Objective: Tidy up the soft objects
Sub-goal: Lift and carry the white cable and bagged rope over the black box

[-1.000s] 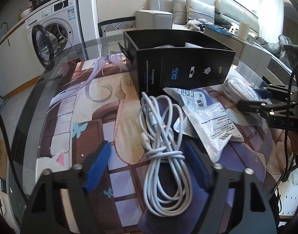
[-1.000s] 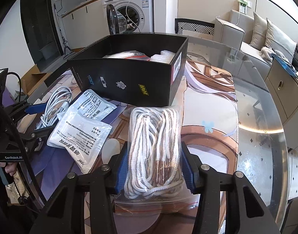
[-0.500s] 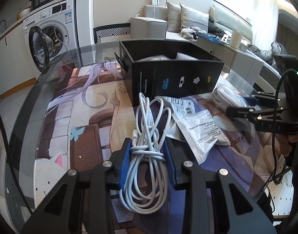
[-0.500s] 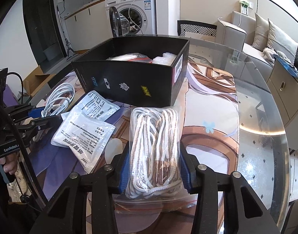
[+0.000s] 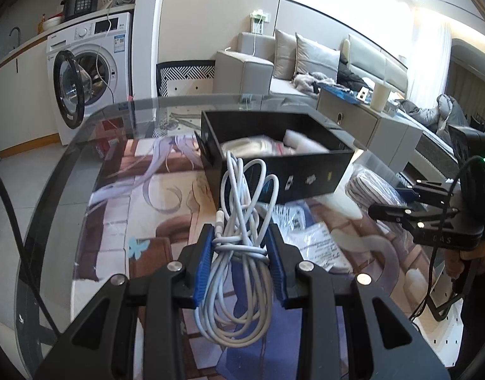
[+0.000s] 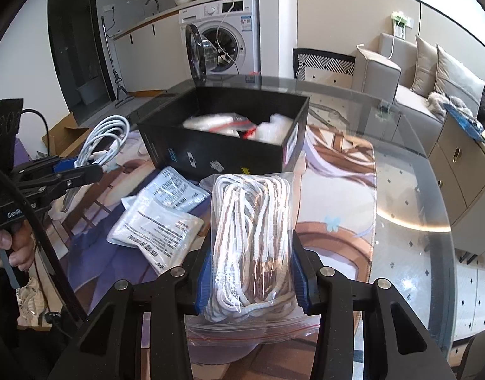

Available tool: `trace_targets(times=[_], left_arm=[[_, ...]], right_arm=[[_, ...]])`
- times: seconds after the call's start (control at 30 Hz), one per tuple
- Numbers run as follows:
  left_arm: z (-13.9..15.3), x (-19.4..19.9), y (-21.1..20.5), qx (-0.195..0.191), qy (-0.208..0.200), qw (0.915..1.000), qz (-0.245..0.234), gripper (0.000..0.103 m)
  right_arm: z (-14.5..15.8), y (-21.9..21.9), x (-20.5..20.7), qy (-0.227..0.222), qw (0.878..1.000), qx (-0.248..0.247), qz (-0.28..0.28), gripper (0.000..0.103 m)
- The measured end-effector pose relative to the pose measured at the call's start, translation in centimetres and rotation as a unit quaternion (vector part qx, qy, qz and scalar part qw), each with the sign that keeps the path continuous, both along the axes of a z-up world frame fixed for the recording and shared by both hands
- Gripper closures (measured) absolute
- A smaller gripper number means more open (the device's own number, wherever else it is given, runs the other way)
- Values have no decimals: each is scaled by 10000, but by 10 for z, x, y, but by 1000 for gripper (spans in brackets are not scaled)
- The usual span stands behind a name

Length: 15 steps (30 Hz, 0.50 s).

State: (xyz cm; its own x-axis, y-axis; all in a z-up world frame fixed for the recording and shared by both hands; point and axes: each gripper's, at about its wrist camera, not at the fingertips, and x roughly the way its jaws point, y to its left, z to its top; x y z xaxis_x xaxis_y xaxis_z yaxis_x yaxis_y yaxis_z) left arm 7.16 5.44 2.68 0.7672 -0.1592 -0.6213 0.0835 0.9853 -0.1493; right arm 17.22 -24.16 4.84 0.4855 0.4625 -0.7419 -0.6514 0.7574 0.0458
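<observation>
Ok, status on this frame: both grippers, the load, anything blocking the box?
Left gripper shut on white cable. Right gripper shut on bagged rope. Black box ahead, open, partly filled. Two white packets on mat beside it, path clear.

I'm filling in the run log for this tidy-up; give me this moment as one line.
left gripper: shut on white cable | right gripper: shut on bagged rope | black box: open, partly filled | two white packets: on mat

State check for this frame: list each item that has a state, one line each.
left gripper: shut on white cable
white cable: bundled, gripped
right gripper: shut on bagged rope
bagged rope: in zip bag, gripped
black box: open, partly filled
printed packets: lying flat on mat
washing machine door: open
</observation>
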Motion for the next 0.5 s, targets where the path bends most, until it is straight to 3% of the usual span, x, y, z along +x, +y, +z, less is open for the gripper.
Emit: trace_targets(times=[0.5], left_arm=[[34,33,-5,-78,-286,9996,-40,71]], right_arm=[[45,16,4,-386,9990,227,35,61]])
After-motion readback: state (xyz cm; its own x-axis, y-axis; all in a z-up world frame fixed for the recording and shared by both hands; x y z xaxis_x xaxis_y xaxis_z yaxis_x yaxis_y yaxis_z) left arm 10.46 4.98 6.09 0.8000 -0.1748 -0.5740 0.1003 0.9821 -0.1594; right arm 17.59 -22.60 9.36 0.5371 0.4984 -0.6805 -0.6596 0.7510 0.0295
